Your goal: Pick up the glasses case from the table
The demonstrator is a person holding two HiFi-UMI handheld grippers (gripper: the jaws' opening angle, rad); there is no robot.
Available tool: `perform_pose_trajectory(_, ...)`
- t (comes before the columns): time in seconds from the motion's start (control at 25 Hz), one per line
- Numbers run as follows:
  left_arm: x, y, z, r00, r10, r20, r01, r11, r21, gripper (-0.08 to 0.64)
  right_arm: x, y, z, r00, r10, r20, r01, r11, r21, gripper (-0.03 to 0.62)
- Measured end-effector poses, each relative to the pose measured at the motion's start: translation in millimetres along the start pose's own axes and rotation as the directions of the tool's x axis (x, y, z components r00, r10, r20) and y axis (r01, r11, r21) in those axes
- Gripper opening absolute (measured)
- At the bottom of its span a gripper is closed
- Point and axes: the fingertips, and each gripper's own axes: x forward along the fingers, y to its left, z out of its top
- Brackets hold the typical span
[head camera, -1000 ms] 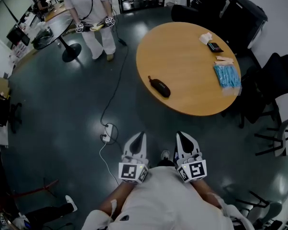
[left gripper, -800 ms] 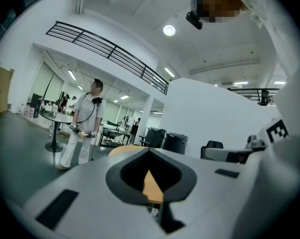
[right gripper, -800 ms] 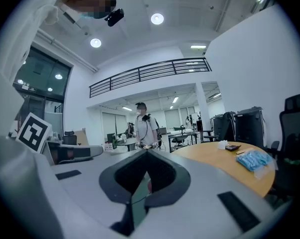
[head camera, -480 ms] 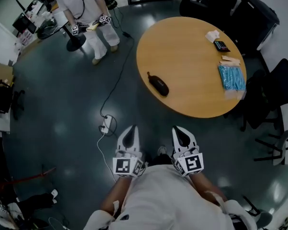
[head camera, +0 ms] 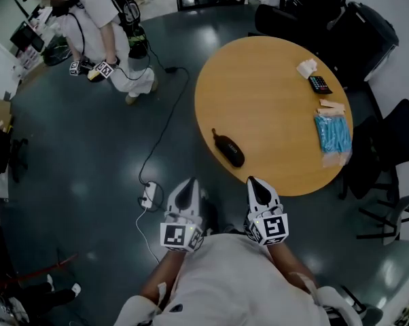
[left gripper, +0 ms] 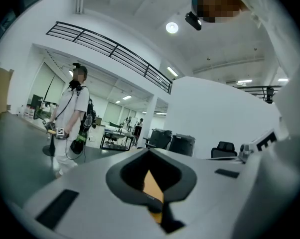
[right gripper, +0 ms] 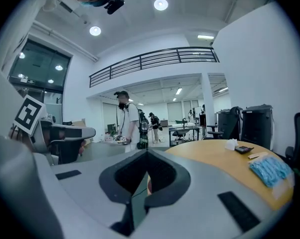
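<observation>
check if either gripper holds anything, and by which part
Nothing held: left gripper and right gripper jaws are shut and empty; the glasses case lies on the table.

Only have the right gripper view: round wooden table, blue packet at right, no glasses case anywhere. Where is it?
Observer: Head view shows the dark oblong glasses case lying on the round wooden table, near the edge closest to the person.
Operator: Which gripper is nearer to it?
Observer: The right gripper; the case lies ahead of its tip and a little to its left, untouched.
Operator: And the other one's state?
Observer: The left gripper is shut and empty, over the dark floor beside the table.
</observation>
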Motion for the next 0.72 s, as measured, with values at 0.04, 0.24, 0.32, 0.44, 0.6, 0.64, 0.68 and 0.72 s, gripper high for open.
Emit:
perform_pose_trajectory(0.04, 13.4, 7.3, 3.8, 1.0, -0.019, 0.003, 0.019, 1.0, 0.002, 0.006, 14.1, -3.0, 3.2, 1.0, -0.011, -0.001, 0.011, 1.0, 0.001, 0.014)
perform_pose_trajectory(0.24, 63.5, 35.3, 26.4, 0.996, -0.088, -0.011, 0.088, 0.996, -0.01, 0.006, 74.7, -11.7, 12.8, 0.998, -0.045, -0.047, 0.044, 0.999, -0.023, 0.014)
perform_pose_trajectory(0.32, 78.3, 44.3, 30.5, 0.995, -0.103, -0.016, 0.103, 0.995, -0.002, 0.006, 94.6, -18.8, 7.6, 0.995, -0.046, -0.085, 0.042, 0.998, -0.04, 0.014)
perform_pose_trajectory(0.44, 97.6, 57.8, 31.6, 0.997, -0.079, -0.021, 0.079, 0.997, -0.02, 0.006, 123.1, -33.9, -15.0, 0.984, -0.022, -0.175, 0.009, 0.997, -0.072, 0.014)
perform_pose_trajectory(0.6, 115.6, 69.4, 28.8, 0.998, -0.039, -0.041, 0.038, 0.999, -0.04, 0.006, 156.8, -50.8, -63.3, 0.938, 0.044, -0.343, -0.065, 0.997, -0.049, 0.017)
perform_pose_trajectory(0.64, 117.4, 70.5, 28.1, 0.998, -0.032, -0.045, 0.031, 0.999, -0.038, 0.006, 163.3, -53.9, -77.3, 0.919, 0.061, -0.389, -0.081, 0.996, -0.035, 0.018)
perform_pose_trajectory(0.68, 118.6, 71.5, 27.1, 0.998, -0.028, -0.05, 0.026, 0.999, -0.036, 0.006, 169.1, -55.5, -92.7, 0.894, 0.083, -0.441, -0.102, 0.995, -0.021, 0.024)
perform_pose_trajectory(0.72, 120.1, 72.9, 25.9, 0.998, -0.026, -0.055, 0.024, 0.999, -0.032, 0.006, 175.0, -56.2, -108.8, 0.863, 0.107, -0.495, -0.129, 0.992, -0.011, 0.114)
